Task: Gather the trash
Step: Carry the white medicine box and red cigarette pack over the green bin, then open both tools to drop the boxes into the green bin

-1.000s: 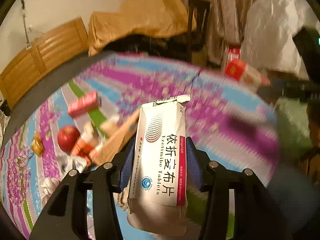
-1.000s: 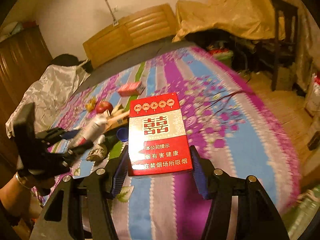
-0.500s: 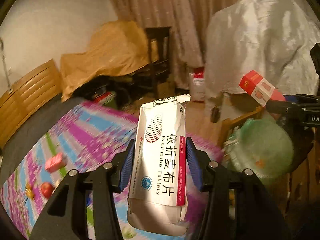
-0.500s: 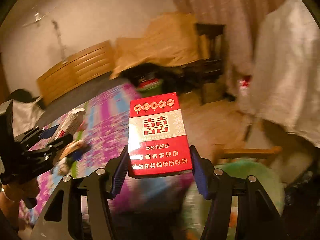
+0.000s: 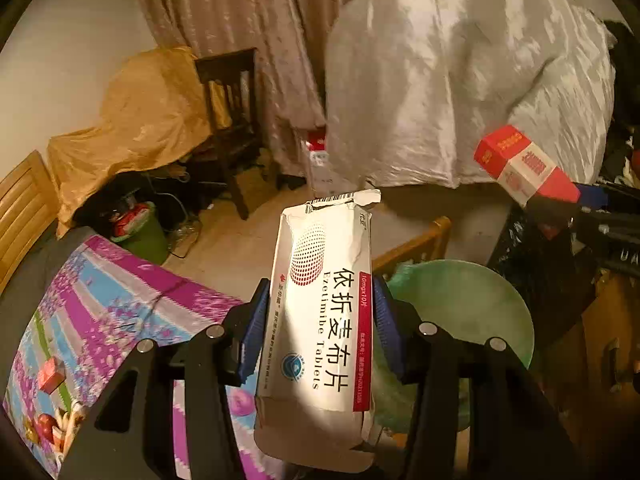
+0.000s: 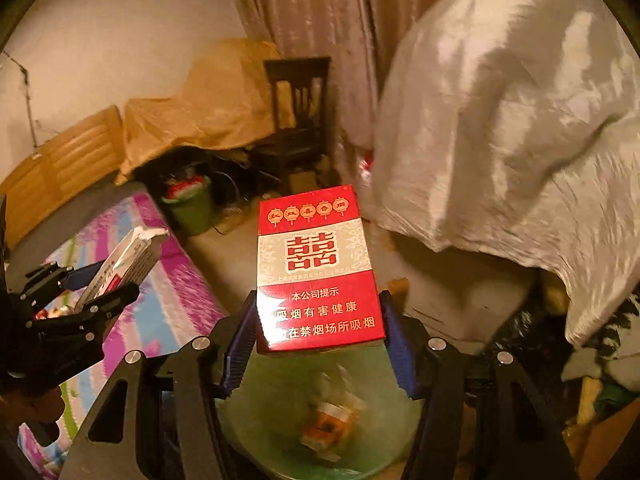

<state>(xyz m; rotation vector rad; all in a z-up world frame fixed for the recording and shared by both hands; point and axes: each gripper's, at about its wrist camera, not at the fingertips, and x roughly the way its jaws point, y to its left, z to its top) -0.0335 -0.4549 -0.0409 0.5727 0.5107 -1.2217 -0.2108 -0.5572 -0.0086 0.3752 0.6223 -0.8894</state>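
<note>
1. In the left wrist view, a bedspread patterned in purple, blue and white (image 5: 120, 312) is seen at the lower left of the frame, with a small red box (image 5: 51, 374) and a red apple (image 5: 45, 426) lying on it near the lower left edge.
2. A green plastic bin with red contents (image 5: 140, 232) is seen on the floor left of centre, below a dark wooden chair (image 5: 232, 120) and a mustard-yellow draped cloth (image 5: 148, 112).
3. At the centre of that frame, a white cardboard tablet carton with a torn top flap (image 5: 320, 320) is clamped upright between the blue pads of the left gripper (image 5: 320, 328).
4. A pale green bag-lined trash bin (image 5: 472, 312) is seen just right of the carton, lower right of centre, partly hidden behind the gripper.
5. A large white shiny cover (image 5: 460, 72) fills the upper right.
6. In the right wrist view, the left gripper and its carton are seen at the left edge, over the bedspread.
7. At the centre of the frame, a red and white cigarette pack with gold lanterns (image 6: 318, 268) is held upright by its lower half between the blue pads of the right gripper (image 6: 318, 336).
8. The trash bin's open mouth is seen directly beneath that pack at the bottom centre, with blurred orange and white scraps (image 6: 332, 420) inside.
</note>
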